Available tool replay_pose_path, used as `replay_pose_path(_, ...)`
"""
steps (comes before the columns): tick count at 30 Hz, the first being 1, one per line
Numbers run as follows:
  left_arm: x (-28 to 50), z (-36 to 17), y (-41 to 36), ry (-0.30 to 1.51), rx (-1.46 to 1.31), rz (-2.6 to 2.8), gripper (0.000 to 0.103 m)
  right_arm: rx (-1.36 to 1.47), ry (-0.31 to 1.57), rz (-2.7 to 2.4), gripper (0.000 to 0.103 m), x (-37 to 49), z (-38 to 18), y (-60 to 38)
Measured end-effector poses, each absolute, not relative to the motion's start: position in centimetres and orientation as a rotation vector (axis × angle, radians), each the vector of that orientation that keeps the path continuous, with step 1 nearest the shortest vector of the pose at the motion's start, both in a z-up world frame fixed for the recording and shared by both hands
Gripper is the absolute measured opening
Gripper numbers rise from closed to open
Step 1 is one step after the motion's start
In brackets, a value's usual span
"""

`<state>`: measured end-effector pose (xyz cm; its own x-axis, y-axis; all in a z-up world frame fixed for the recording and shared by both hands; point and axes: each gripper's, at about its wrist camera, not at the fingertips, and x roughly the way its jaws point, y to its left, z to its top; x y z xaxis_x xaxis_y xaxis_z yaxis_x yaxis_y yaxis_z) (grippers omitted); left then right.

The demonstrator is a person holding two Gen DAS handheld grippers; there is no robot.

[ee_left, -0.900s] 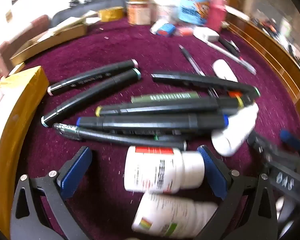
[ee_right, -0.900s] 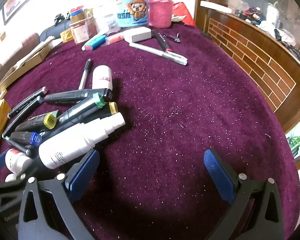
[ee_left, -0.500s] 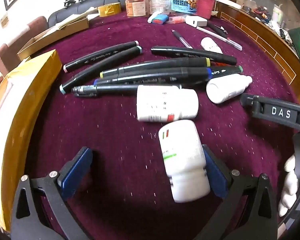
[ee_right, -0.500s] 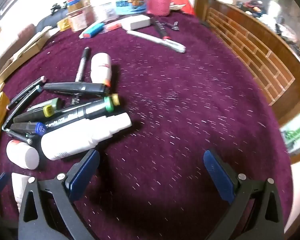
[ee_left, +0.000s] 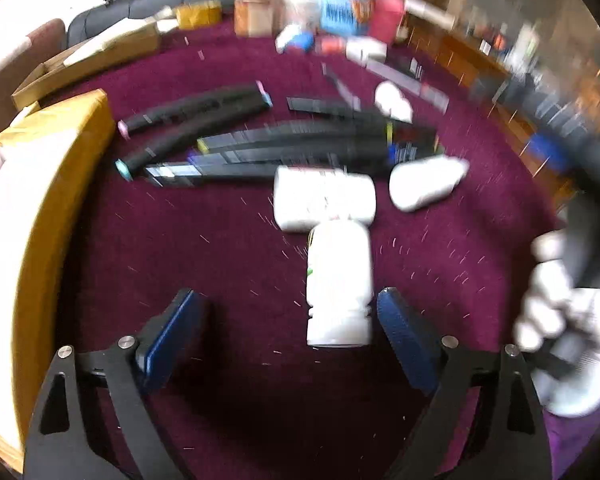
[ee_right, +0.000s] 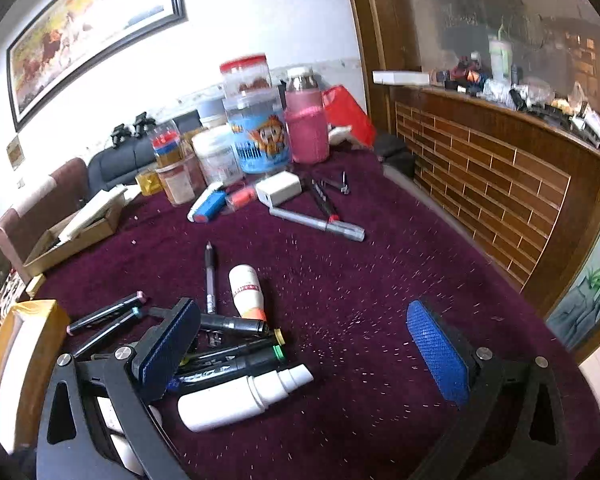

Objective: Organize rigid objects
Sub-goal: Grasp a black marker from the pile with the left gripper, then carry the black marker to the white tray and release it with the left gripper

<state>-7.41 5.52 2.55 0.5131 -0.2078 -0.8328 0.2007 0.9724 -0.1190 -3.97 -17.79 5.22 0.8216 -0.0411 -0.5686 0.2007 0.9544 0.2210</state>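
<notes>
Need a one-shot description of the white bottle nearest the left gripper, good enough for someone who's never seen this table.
On the purple table cloth, find the row of dark markers. Two white pill bottles lie just in front of it; take the nearer bottle. It lies between the open left gripper pads, close to the right-hand one, pointing lengthwise at the camera, while its neighbour lies crosswise.

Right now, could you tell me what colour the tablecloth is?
The tablecloth is deep burgundy, clearest in the right wrist view.
</notes>
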Motion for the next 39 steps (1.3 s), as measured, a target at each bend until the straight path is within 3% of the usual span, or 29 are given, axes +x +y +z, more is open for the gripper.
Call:
replay_pose_path(4, -7.0, 4.2, 7.6, 0.919, 0.081, -0.220, 0.091, 0.355, 0.613, -0.089, 0.101, -5.1, 1.9, -18.5)
replay_pose_path(9, -4.9, 4.6, 9.0, 0.904, 0.054, -0.245, 0.091, 0.423, 0.615, -0.050, 0.101, -5.3, 1.6, -19.6)
replay_pose_path(17, 4.1, 3.8, 8.7, 0.943, 0.145, -0.191, 0.089, 0.411, 0.652, -0.017, 0.101, -4.6, 1.7, -19.1)
replay_pose_path(18, 5.0, 3.2, 8.5, 0.956, 0.155, -0.195, 0.080, 0.409, 0.655, -0.017, 0.101, -4.5, 1.8, -19.1)
replay_pose_path(19, 6.0, 2.2, 8.1, 0.980, 0.175, -0.194, 0.060, 0.410, 0.658, -0.014, 0.101, -4.5, 1.7, -19.1)
replay_pose_path(21, 7.1, 0.4, 7.7, 1.043, 0.201, -0.195, 0.032, 0.413, 0.663, -0.015, 0.101, -4.4, 1.6, -19.1)
replay_pose_path(22, 7.0, 0.5, 7.8, 1.021, 0.179, -0.206, 0.022, 0.415, 0.665, -0.016, 0.101, -4.4, 1.6, -19.1)
replay_pose_path(24, 6.3, 0.4, 7.8, 1.029, 0.160, -0.225, 0.015, 0.419, 0.670, -0.014, 0.101, -4.4, 1.5, -19.2)
replay_pose_path(29, 3.7, 0.3, 7.7, 1.026, 0.160, -0.227, 0.013, 0.408, 0.679, -0.006, 0.101, -4.2, 1.4, -18.9)
replay_pose_path(33, 4.3, 0.0, 7.0, 0.968, 0.157, -0.188, 0.022, 0.395, 0.684, -0.009, 0.101, -4.1, 1.4, -18.7)
replay_pose_path(36, 4.5, 0.3, 7.2, 0.988, 0.124, -0.214, 0.012, 0.399, 0.685, -0.017, 0.101, -4.0, 1.3, -18.7)
replay_pose_path(39, 2.8, 1.4, 8.6, 0.947, 0.048, -0.256, 0.012, 0.396, 0.687, -0.022, 0.101, -4.0, 1.3, -18.7)
